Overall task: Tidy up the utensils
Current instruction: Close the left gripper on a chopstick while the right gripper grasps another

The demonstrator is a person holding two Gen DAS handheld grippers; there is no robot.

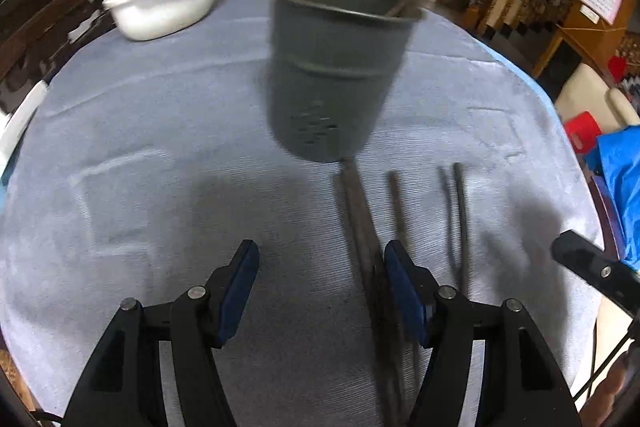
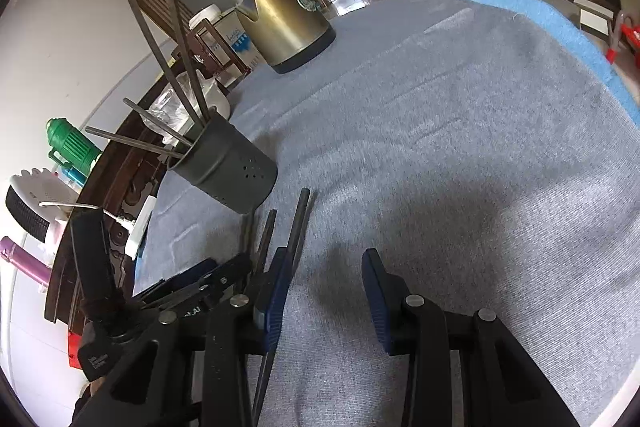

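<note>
Hovering: left gripper [image 1: 320, 291] hangs low over the grey cloth [image 1: 160, 147], jaws spread wide, nothing between the blue pads [image 1: 240, 291].
Right gripper: right gripper [image 2: 326, 299] also released, jaws apart, empty; its tip shows at 4 o'clock in the left wrist view.
Holder: dark grey utensil cup [image 1: 336, 67] stands upright on the cloth at 12 o'clock from the left gripper; blurred in the left wrist view, at 10 o'clock in the right wrist view [image 2: 224, 167].
In holder: several dark chopsticks [image 2: 176, 59] stick out of the cup, fanned left and upward.
Loose: more chopsticks [image 1: 456, 219] lie flat on the cloth at 6 o'clock of the cup, pointing toward it; one bundle [image 1: 360, 227] runs just beside the left gripper's right pad; contact cannot be told.
Right view: one loose stick [image 2: 298, 223] passes under the right gripper's left finger.
Background: brass kettle [image 2: 280, 23] behind the cup at 12 o'clock; white bowl [image 1: 160, 7] with plastic at 10 o'clock.
</note>
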